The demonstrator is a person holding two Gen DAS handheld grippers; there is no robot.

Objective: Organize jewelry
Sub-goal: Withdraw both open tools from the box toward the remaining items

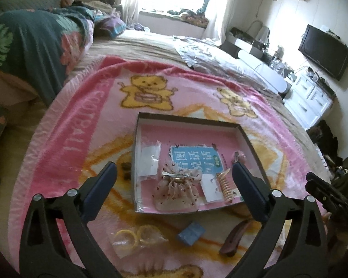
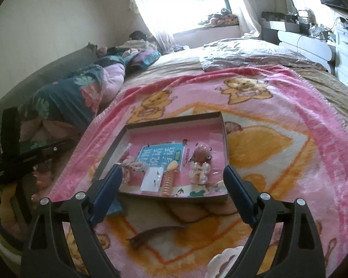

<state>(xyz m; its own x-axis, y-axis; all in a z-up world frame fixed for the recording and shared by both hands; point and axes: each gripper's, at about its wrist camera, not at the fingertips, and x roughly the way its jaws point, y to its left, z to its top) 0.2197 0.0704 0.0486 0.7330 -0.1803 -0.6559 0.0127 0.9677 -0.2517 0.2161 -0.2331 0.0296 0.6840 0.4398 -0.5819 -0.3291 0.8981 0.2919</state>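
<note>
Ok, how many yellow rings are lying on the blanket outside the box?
2. Both sit side by side in a clear bag on the blanket in front of the box: one ring left, one ring right. More could be hidden.

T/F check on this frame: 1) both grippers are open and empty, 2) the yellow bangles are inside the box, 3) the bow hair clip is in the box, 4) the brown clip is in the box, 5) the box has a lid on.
1) True. The left gripper and the right gripper stand wide with nothing between the fingers.
2) False. The yellow bangles lie bagged on the pink blanket, in front of the box.
3) True. The bow hair clip lies inside it.
4) False. The brown clip lies on the blanket outside.
5) False. The box is open on top.
</note>
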